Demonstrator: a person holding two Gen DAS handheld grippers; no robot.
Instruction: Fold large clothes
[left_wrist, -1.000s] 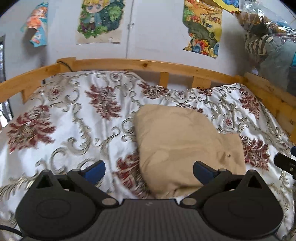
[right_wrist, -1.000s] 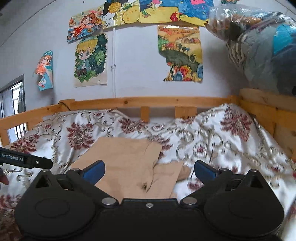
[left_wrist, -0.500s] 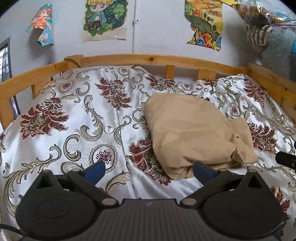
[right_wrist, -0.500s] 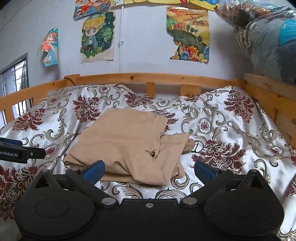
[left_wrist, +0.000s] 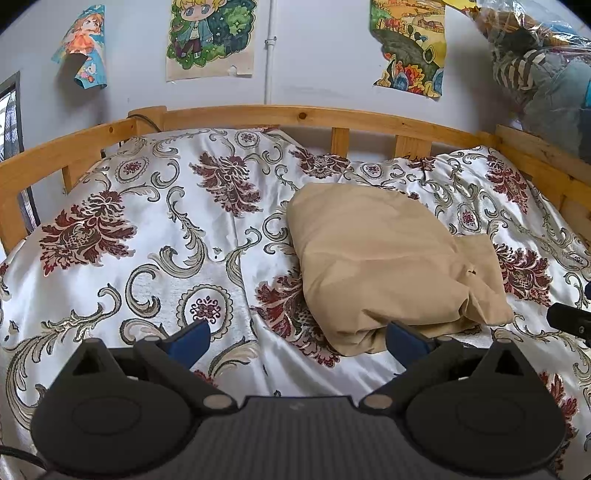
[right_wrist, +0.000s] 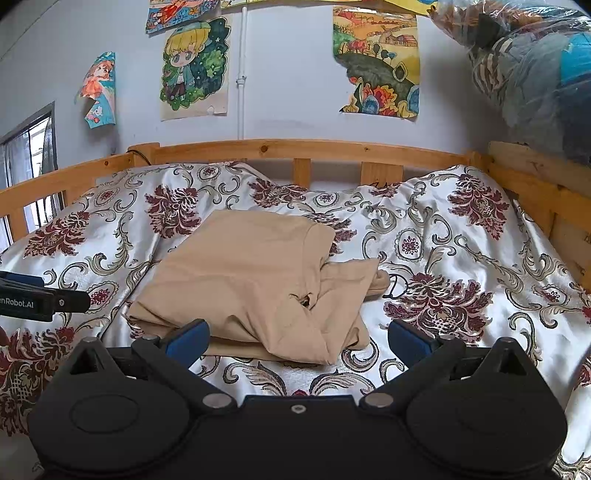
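A tan garment (left_wrist: 388, 262) lies folded into a compact bundle on the floral bedspread (left_wrist: 147, 236), right of the bed's middle. In the right wrist view the same tan garment (right_wrist: 255, 280) shows a flat top layer with rumpled folds at its right side. My left gripper (left_wrist: 297, 338) hovers open above the spread, just short of the bundle's near edge, holding nothing. The right gripper (right_wrist: 297, 338) is open too, in front of the bundle's near edge, with nothing between its fingers. The left gripper's tip (right_wrist: 48, 299) shows at the left edge of the right wrist view.
A wooden bed rail (left_wrist: 332, 118) runs around the back and both sides. Posters (left_wrist: 210, 37) hang on the wall behind. A plastic bag of clothes (left_wrist: 546, 74) sits at the upper right above the rail. Bare floral bedspread (right_wrist: 461, 266) lies left and right of the garment.
Both grippers have drawn back and risen from the garment, so more of the bedspread shows in front of it. The folded bundle has stayed in place.
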